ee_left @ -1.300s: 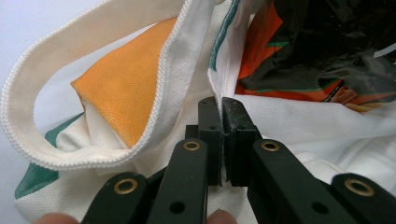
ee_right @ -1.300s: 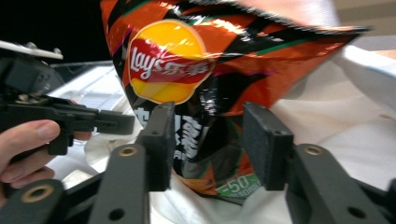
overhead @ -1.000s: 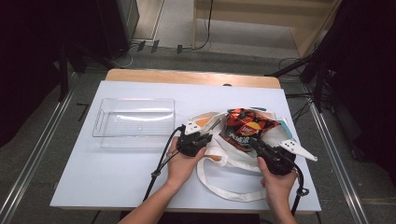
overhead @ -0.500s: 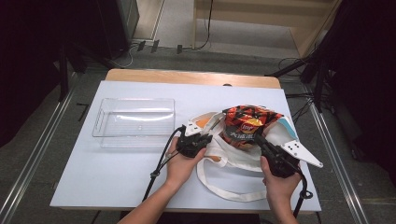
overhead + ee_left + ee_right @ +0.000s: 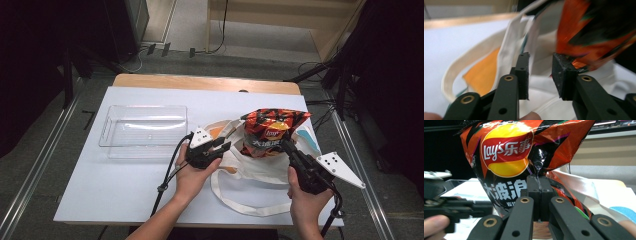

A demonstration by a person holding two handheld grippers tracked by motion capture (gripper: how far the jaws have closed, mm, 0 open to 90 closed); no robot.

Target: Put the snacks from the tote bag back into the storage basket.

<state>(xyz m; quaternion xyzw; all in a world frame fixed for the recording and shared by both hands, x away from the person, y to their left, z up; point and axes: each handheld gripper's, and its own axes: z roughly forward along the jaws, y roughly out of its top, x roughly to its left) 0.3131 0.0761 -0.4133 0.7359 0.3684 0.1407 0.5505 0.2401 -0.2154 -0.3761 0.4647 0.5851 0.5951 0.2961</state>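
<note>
Two claws work here: my right claw (image 5: 537,195) pinches the chip bag (image 5: 270,132) upright above the tote bag (image 5: 250,170) on the table (image 5: 125,185), while my left claw (image 5: 540,75), jaws just opening with nothing between them, sits beside the tote's mouth, left of the chip bag.

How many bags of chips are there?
1. The chip bag is held up above the white tote bag, its foil pinched in the right gripper. More might be hidden inside the tote.
</note>
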